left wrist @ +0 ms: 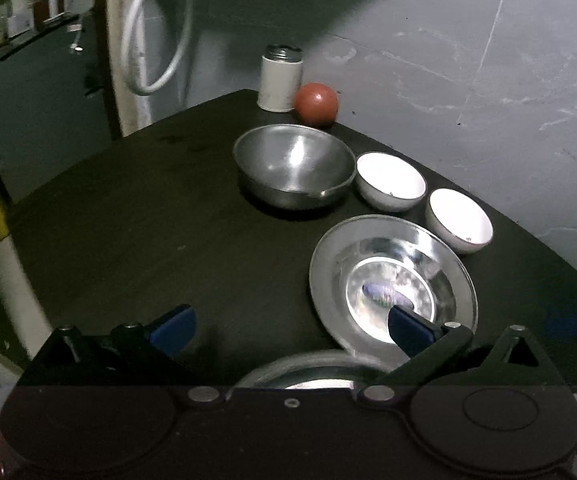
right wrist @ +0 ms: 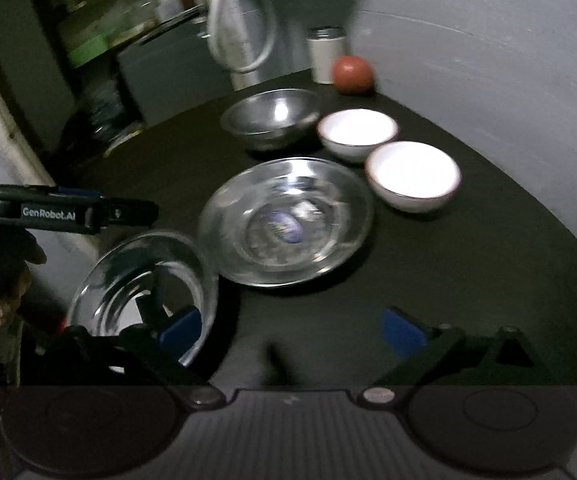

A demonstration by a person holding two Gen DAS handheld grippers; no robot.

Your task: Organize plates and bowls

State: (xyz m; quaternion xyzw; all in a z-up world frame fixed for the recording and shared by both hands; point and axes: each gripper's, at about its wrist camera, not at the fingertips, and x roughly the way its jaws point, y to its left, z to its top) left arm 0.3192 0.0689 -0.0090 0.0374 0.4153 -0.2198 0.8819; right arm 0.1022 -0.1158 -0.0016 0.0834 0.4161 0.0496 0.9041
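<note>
My view is of a dark counter [left wrist: 136, 216] that carries everything, spreading ahead of both sets of jaws. The largest dish is the steel plate [left wrist: 392, 276]; it lies just ahead of my left gripper [left wrist: 290, 326], whose right-hand blue pad overlaps its near rim in the picture, though I cannot tell whether it touches. A second steel plate [right wrist: 140, 280] sits nearer still, at the counter's near left edge, partly behind the left-hand pad of my right gripper [right wrist: 292, 330]. Beyond the first plate stands the steel bowl [left wrist: 294, 168], well ahead of both jaws. To its right, two white bowls [left wrist: 390, 180] [left wrist: 458, 220] sit close side by side, one farther, one nearer. At the far corner stand a white canister [left wrist: 280, 78] and, just beside it, a red ball [left wrist: 315, 104].

Both pairs of jaws stand spread wide with nothing between their pads. In the right wrist view my left gripper reaches in from the left edge.
</note>
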